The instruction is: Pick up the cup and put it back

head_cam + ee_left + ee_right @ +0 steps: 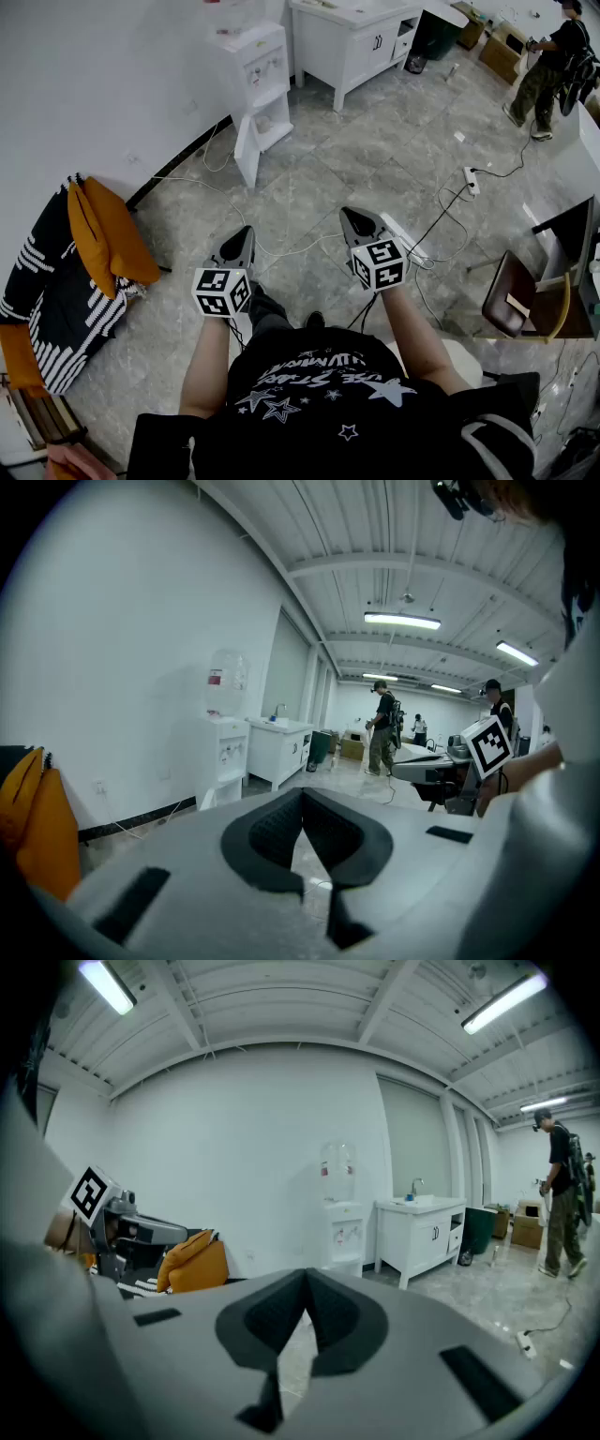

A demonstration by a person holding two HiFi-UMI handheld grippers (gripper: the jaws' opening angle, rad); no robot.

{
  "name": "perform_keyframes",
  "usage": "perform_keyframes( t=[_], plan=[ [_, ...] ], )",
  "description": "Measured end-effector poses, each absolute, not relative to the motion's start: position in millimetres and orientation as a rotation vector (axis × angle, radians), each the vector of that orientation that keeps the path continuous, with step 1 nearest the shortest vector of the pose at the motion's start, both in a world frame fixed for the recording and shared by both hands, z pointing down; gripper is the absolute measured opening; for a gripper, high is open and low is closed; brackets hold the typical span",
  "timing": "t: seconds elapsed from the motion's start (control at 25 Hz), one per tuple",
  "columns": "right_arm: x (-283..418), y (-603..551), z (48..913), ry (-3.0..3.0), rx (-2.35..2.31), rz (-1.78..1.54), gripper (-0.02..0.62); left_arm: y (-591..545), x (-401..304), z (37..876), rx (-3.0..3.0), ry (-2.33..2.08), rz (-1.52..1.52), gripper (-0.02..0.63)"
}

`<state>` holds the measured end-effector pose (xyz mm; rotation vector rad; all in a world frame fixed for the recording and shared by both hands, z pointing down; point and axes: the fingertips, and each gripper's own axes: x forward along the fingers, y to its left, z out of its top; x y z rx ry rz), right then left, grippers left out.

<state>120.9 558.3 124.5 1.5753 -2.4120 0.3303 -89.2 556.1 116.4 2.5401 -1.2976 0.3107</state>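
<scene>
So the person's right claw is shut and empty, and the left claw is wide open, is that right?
Not quite. The left claw is shut too: the left gripper view shows its two jaws meeting with nothing between them. The rest holds: the right claw is shut and empty, as the right gripper view shows.

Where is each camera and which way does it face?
Head view: on the head, facing down at the floor; shows forearms, left gripper, right gripper.
Left gripper view: on the left gripper, facing the water dispenser past its shut jaws.
Right gripper view: on the right gripper, likewise; jaws shut.
Shared: all show the water dispenser.
</scene>
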Motion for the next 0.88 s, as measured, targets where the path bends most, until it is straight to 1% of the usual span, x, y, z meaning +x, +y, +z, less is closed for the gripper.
perform_keyframes(
  t=[0.28,0.76,0.88],
  plan=[
    [136.1,564.3,126.3,-2.417,1.586,0.354,0.006,564.3,-72.3,116.9,2.546,-1.283,0.335,0.009],
    [143.1,548.7,137.6,-2.433,1.683,0.45,0.009,549.9,-82.4,132.0,2.497,-1.27,0.34,0.009],
    [139.7,532.3,139.1,-2.427,1.678,0.46,0.089,527.8,-84.2,137.8,2.491,-1.258,0.329,0.009]
  ],
)
